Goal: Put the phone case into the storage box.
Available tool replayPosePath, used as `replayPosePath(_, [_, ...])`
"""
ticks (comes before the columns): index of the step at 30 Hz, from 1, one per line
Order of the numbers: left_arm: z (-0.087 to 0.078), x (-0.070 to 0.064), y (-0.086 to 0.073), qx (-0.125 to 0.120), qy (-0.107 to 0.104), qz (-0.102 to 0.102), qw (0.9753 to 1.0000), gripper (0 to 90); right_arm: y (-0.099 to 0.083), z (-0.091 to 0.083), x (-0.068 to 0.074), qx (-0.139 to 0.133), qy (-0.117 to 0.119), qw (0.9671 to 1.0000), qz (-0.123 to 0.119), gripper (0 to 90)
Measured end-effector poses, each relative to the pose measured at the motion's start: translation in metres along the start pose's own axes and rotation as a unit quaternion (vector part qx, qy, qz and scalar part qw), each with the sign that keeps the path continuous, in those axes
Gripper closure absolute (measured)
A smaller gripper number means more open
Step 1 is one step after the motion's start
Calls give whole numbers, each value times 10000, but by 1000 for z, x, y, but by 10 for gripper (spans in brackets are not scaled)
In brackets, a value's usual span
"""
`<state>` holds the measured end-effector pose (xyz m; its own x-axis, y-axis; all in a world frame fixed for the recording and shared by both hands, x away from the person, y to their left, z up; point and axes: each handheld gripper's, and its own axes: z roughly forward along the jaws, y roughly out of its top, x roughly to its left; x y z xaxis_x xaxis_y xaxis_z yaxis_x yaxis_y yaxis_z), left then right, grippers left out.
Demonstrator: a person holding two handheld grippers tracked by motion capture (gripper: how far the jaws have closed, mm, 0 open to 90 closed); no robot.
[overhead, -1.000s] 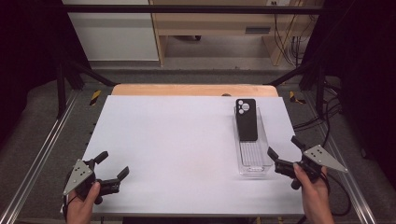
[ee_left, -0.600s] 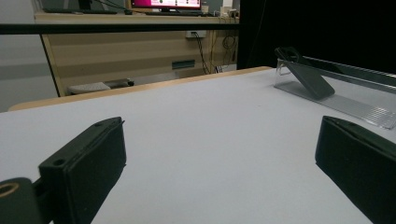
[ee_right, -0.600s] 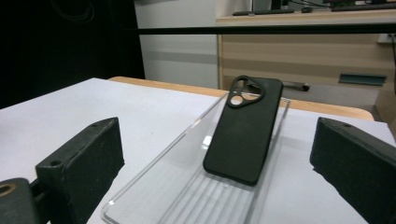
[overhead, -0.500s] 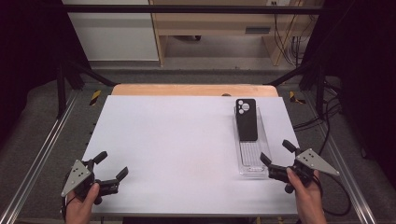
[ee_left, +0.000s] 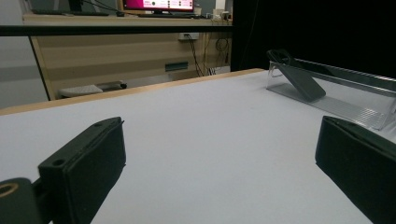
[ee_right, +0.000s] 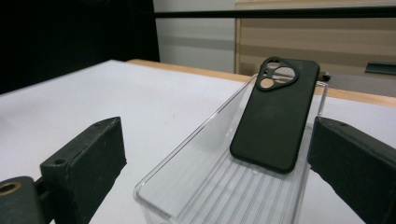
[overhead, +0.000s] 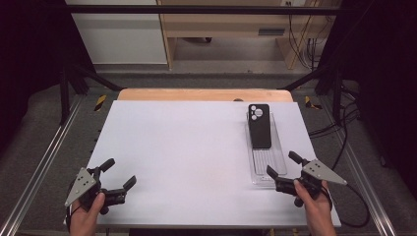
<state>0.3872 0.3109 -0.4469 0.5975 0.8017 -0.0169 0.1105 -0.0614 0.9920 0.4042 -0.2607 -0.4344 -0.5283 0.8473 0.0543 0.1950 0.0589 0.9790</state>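
A black phone case (overhead: 259,125) leans on the far end of a clear plastic tray (overhead: 265,164) at the right side of the white table (overhead: 196,142). My right gripper (overhead: 282,163) is open at the tray's near end, jaws on either side of its corner, holding nothing. In the right gripper view the case (ee_right: 275,116) stands tilted in the tray (ee_right: 210,186) straight ahead, between the open gripper's (ee_right: 219,154) jaws. My left gripper (overhead: 119,172) rests open and empty at the table's near left. Its own view shows the left gripper (ee_left: 224,154) low over the table, with the case (ee_left: 299,81) and tray (ee_left: 345,105) far right.
A wooden strip (overhead: 204,94) borders the table's far edge. Metal frame rails (overhead: 44,162) run along both sides, with cables (overhead: 344,132) on the floor to the right. Wide bare table surface lies between the two grippers.
My right gripper has moved left and slightly nearer, closing in on the tray's near end, still open. The left gripper has hardly shifted.
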Motion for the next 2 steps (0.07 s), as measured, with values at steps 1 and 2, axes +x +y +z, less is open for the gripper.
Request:
replayPosePath(1, [0,0,0,0,-9,7,10000,19,-1,0,2,34,31,10000,-37,46])
replayPosePath(2, [0,0,0,6,-19,12,10000,19,-1,1,4,59,65,9999,-68,46])
